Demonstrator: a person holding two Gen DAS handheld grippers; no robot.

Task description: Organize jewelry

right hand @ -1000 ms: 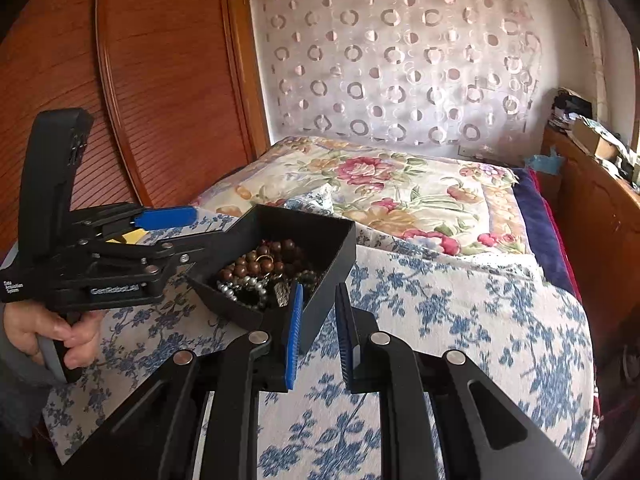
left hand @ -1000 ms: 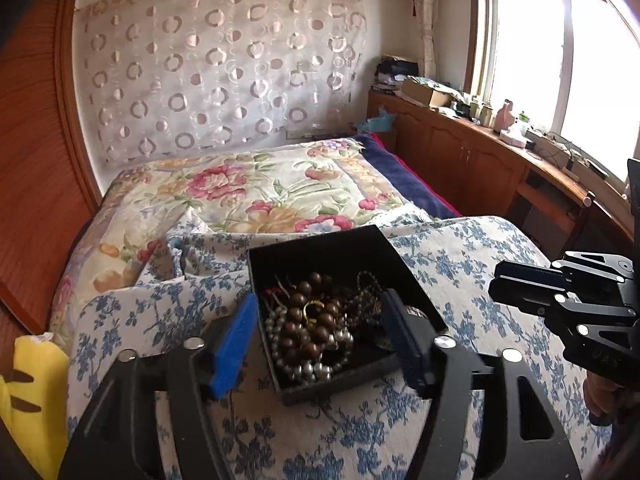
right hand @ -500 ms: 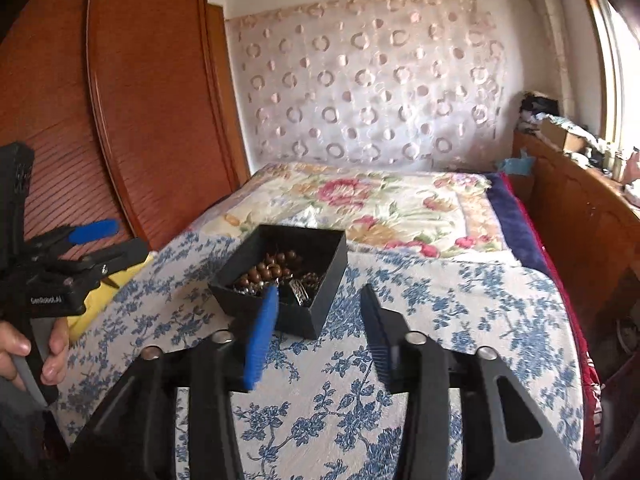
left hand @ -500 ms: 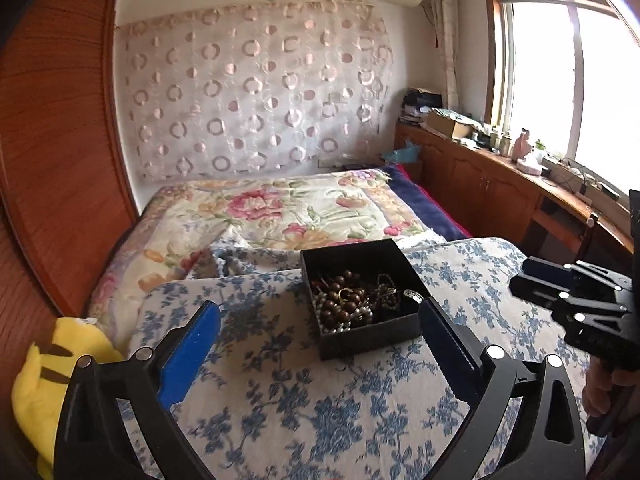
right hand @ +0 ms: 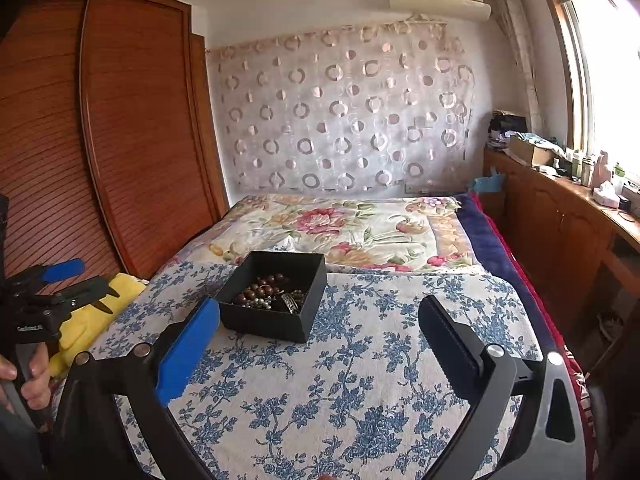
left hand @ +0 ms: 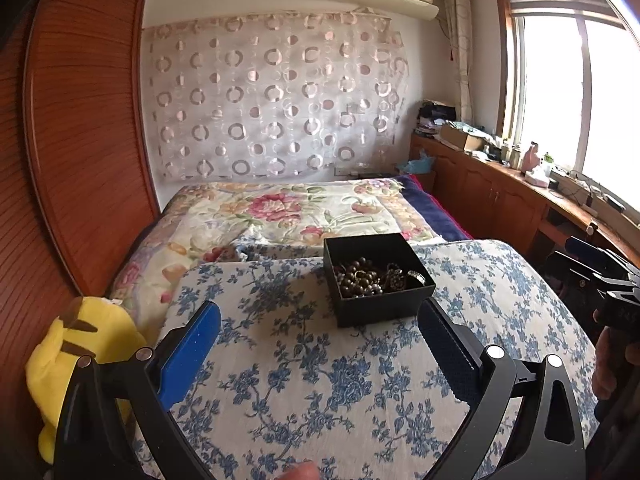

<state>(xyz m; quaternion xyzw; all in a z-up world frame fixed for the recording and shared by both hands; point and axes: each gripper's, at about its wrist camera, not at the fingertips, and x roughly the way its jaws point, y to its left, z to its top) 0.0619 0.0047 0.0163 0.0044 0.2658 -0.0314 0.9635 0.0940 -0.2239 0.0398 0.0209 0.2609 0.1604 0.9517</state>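
On the bed, upon a blue-flowered cloth (left hand: 304, 380), stands an open black box (left hand: 376, 310) holding the jewelry (left hand: 360, 280): a heap of dark brown beads with some paler beads and metallic pieces tangled among them, all inside the box and none visible on the cloth. The left gripper (left hand: 316, 348) is held above the near part of the cloth with its fingers (left hand: 188, 356) spread wide and nothing between them; the box lies ahead of it, toward its right finger. The right gripper (right hand: 320, 344) is likewise wide apart and empty, its blue-padded finger (right hand: 186, 354) near the box's front left corner as seen in the right wrist view, apart from it. Neither gripper touches the box or its contents. A yellow plush toy (left hand: 64, 364) rests at the cloth's left edge, well apart from the box. Judged from this arrangement, the step in hand is either a pause between pieces or the close of the task, since every item appears already gathered in the box; which of the two cannot be told. Should a further piece need handling, the next move would call for lowering one gripper over the box and closing the fingers on a single strand, the tangled beads being liable to lift together.
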